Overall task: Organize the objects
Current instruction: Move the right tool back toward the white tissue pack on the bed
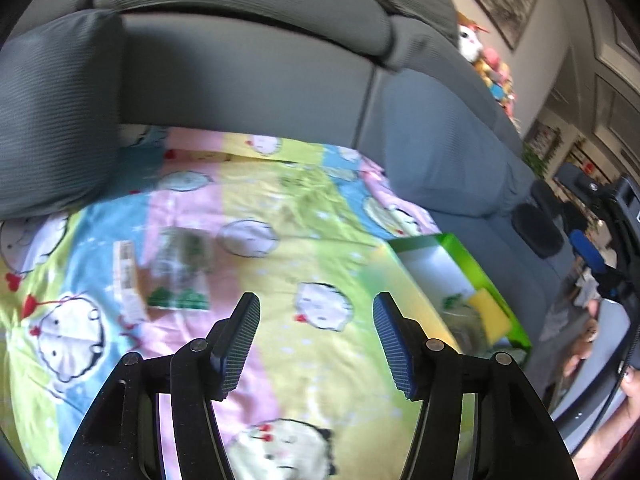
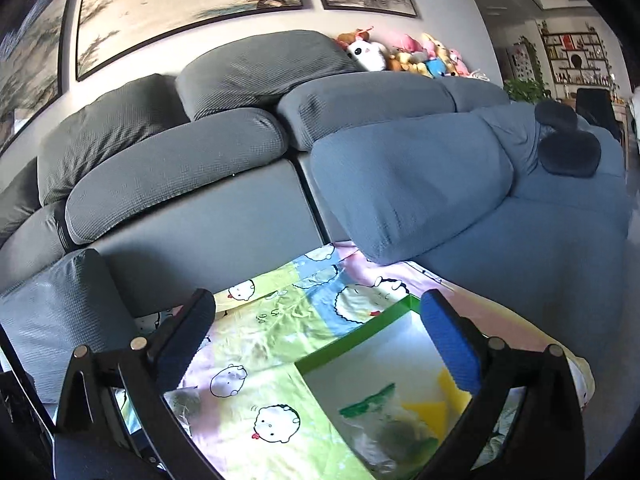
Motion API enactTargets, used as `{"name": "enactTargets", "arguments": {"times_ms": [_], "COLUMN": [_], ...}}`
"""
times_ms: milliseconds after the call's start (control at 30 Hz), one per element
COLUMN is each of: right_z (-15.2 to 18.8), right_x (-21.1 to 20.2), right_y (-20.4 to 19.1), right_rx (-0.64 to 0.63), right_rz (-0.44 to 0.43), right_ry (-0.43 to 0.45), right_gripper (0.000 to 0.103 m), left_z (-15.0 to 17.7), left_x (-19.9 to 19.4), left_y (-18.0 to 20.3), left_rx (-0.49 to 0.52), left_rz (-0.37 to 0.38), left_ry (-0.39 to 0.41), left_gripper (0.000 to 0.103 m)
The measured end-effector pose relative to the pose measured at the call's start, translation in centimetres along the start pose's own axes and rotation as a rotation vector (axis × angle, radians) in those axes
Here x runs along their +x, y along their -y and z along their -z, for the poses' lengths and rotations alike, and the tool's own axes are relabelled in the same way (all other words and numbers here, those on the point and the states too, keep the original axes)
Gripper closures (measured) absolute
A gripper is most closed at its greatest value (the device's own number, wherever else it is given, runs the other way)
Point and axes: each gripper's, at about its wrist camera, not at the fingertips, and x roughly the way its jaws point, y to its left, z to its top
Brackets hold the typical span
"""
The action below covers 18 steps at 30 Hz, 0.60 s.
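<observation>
My left gripper [image 1: 316, 304] is open above a cartoon-print blanket [image 1: 280, 208], with nothing between its blue pads. On the blanket ahead and to the left lie a clear packet with green print [image 1: 180, 268] and a narrow brown-and-white packet [image 1: 128, 280]. A green box [image 1: 476, 264] lies open at the right, holding a yellow sponge [image 1: 492, 312]. My right gripper [image 2: 318, 304] is wide open and empty over the green box [image 2: 360, 340]. Inside it lie a clear green-printed packet [image 2: 380, 420] and the yellow sponge [image 2: 432, 404]. Another packet [image 2: 188, 400] shows behind the left finger.
Grey sofa cushions [image 2: 180, 168] rise behind the blanket, and a blue-grey seat [image 2: 520, 260] is to the right. Soft toys [image 2: 400, 56] line the sofa top. A person's hand [image 1: 588, 332] holds the other gripper at the right edge of the left wrist view.
</observation>
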Motion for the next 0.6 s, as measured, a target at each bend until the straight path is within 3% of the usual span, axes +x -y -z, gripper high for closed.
{"name": "enactTargets", "arguments": {"times_ms": [267, 467, 600], "right_z": [0.5, 1.7, 2.3], "right_x": [-0.5, 1.3, 2.3], "right_y": [-3.0, -4.9, -6.2], "right_rx": [-0.038, -0.057, -0.058], "right_rz": [0.04, -0.005, 0.068], "right_ry": [0.126, 0.054, 0.014], "right_gripper": [0.001, 0.001, 0.001], "left_z": [-0.5, 0.3, 0.4], "left_x": [0.4, 0.8, 0.7], "left_y": [-4.9, -8.5, -10.2], "left_rx": [-0.014, -0.063, -0.096], "left_rz": [-0.089, -0.124, -0.163], "left_ry": [0.054, 0.051, 0.054], "left_gripper": [0.043, 0.042, 0.042]}}
